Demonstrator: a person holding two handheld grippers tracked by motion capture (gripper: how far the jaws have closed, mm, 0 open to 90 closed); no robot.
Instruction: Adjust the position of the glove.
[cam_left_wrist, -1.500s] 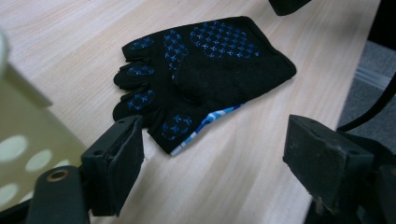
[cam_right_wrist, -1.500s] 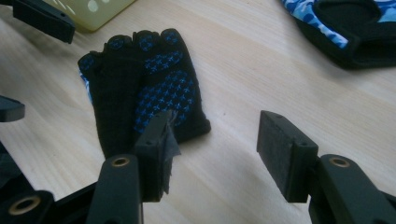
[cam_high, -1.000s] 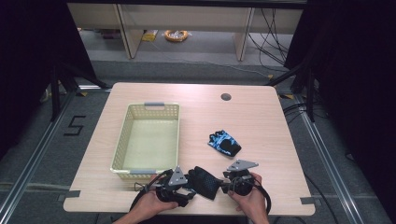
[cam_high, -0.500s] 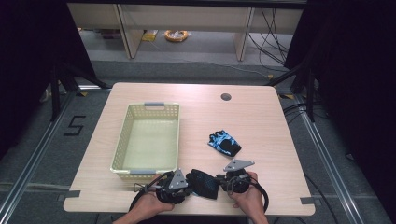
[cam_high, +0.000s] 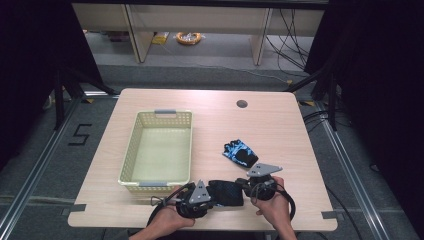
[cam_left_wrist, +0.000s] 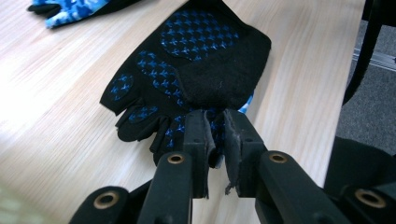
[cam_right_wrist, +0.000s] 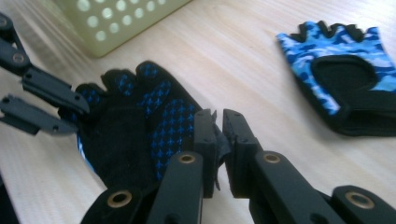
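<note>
The bench (cam_high: 280, 125) is carrying a basket (cam_high: 131, 155) at left. A black glove (cam_high: 226, 192) is lying near the front edge, its mate (cam_high: 240, 153) just behind. Both tools, left (cam_left_wrist: 215, 135) and right (cam_right_wrist: 218, 128), having just closed, are pinching the black glove's opposite edges.

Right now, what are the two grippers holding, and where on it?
Both pinch the black glove: left gripper at its finger end, right gripper at the opposite edge.
</note>
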